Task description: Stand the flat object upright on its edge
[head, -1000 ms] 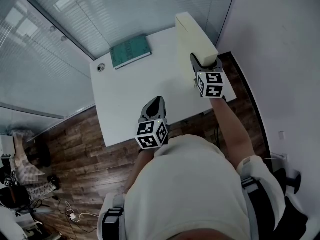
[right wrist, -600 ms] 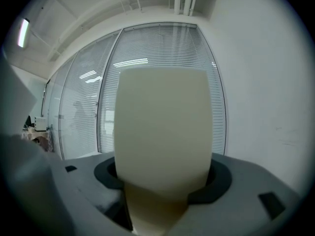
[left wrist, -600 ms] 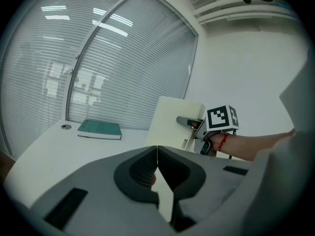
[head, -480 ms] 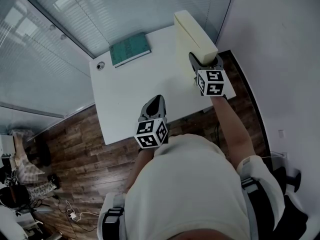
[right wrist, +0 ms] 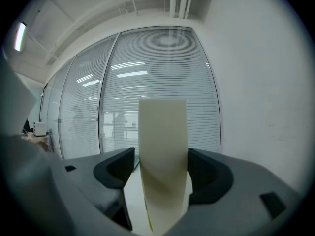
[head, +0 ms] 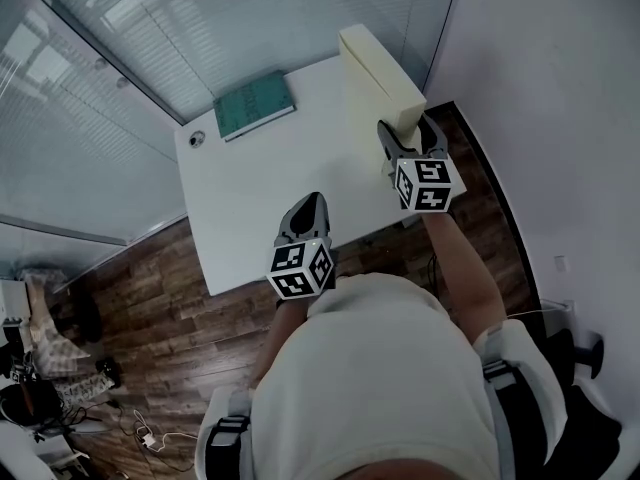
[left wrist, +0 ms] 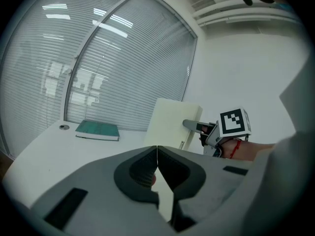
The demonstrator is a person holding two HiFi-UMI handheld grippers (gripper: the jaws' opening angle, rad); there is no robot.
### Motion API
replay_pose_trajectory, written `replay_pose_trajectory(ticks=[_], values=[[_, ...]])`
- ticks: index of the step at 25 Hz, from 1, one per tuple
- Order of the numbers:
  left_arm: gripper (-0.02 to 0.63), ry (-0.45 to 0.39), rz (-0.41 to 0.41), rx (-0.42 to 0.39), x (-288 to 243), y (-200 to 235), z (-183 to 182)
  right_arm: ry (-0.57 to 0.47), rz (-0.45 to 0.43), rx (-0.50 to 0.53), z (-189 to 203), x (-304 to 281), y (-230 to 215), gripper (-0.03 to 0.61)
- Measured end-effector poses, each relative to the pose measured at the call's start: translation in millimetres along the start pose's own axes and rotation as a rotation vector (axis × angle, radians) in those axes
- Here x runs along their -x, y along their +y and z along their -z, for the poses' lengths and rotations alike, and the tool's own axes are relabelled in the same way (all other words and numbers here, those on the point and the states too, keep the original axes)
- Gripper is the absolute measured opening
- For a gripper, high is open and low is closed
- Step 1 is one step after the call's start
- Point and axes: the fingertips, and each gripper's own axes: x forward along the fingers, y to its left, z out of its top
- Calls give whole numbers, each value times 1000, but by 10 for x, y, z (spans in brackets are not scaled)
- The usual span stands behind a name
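Item – cream flat slab (head: 380,73), upright on its long edge on the white table (head: 270,203), with its near end between the jaws of the right tool (head: 408,140). Risk, as judged: the slab is tall with a narrow foot. A sideways brush from either jaw while the right tool backs off toward the person could rock it and drop it flat again. It also stands along the table's border on the right tool's outer side, so a fall that way might carry it off the table altogether. A pad clinging to the face could drag the near end askew. A straight pull-back, with both jaws clear of the faces, looks the safest course. Right tool: jaws wide apart and straddling the slab (right wrist: 162,151). In the right gripper view a thin gap shows at its left jaw. Its right jaw lies just beside or against the other face, and which of the two cannot be told. No squeeze is evident, so the slab appears to stand on its own. Left tool (head: 308,210): jaws brought together with nothing between them (left wrist: 157,161), held over the table's near border, well apart from the slab and to the right tool's left. Also present – a green book (head: 253,105) far ahead of the left tool, with a small round fitting (head: 196,139) near it.
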Motion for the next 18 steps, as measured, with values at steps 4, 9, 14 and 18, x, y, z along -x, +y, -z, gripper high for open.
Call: replay_pose_trajectory(ticks=[4, 9, 14, 18], values=[[21, -9, 6, -1, 3, 0, -43, -10, 6, -11, -35, 183, 33, 327], [21, -13, 31, -9, -4, -46, -70, -11, 5, -32, -38, 372, 76, 327], [21, -16, 53, -22, -14, -136, -80, 9, -29, -53, -16, 529, 155, 325], [21, -13, 61, -24, -20, -174, -86, 4, -37, -52, 9, 692, 262, 319]])
